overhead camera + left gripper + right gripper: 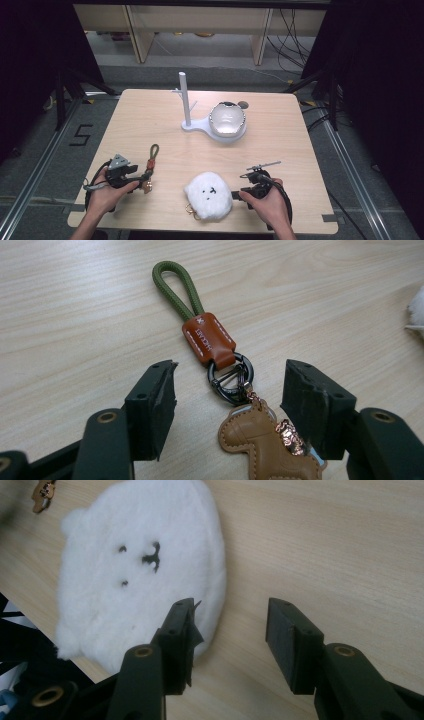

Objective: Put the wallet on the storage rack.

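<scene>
L gripper (230, 390): jaws wide apart, low over the table (150, 120), nothing pinched. Keychain (225, 375) lies flat between them: brown leather horse charm (260, 445) near the right pad, dark ring (231, 377) mid-gap, orange tab, green cord loop (175, 287) pointing away.

R gripper (230, 625): jaws also apart, gripping nothing; bare wood in the gap. Left pad sits at the edge of the white plush toy (140, 570), contact unclear. Toy lies face up near the table's front edge, gold clasp (191, 210) at its lower side.

Further back, mid-table: white stand (186, 102) w/ 1 upright post, shiny bowl (227, 119) on its base.
</scene>
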`<control>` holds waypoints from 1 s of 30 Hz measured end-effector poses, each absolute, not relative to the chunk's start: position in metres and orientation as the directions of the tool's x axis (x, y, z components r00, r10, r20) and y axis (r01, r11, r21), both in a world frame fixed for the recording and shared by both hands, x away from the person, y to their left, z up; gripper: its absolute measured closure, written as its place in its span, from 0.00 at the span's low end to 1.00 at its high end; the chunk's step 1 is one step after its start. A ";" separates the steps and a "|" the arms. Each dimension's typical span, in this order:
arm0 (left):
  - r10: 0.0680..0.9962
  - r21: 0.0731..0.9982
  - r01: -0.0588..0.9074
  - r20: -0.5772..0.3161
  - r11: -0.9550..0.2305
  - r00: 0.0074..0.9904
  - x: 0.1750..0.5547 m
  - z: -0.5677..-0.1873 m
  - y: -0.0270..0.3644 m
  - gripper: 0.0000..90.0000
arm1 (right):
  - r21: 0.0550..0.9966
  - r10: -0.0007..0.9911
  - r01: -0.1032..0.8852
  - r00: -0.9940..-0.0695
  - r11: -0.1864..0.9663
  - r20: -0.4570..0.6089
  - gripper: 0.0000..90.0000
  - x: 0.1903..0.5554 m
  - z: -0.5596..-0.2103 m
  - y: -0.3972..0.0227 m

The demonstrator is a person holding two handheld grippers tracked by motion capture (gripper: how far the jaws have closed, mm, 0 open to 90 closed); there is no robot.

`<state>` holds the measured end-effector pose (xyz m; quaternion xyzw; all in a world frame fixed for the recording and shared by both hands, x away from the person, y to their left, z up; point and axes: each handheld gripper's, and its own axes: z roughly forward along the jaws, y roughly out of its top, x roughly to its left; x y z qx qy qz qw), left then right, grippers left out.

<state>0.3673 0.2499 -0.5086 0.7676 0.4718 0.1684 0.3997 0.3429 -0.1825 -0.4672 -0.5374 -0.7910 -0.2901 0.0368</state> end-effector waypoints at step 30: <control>0.868 0.791 0.579 -0.131 -0.199 0.478 0.368 -0.499 0.247 0.41 | 0.229 0.784 0.862 -0.506 0.452 0.359 0.50 0.390 -0.473 -0.139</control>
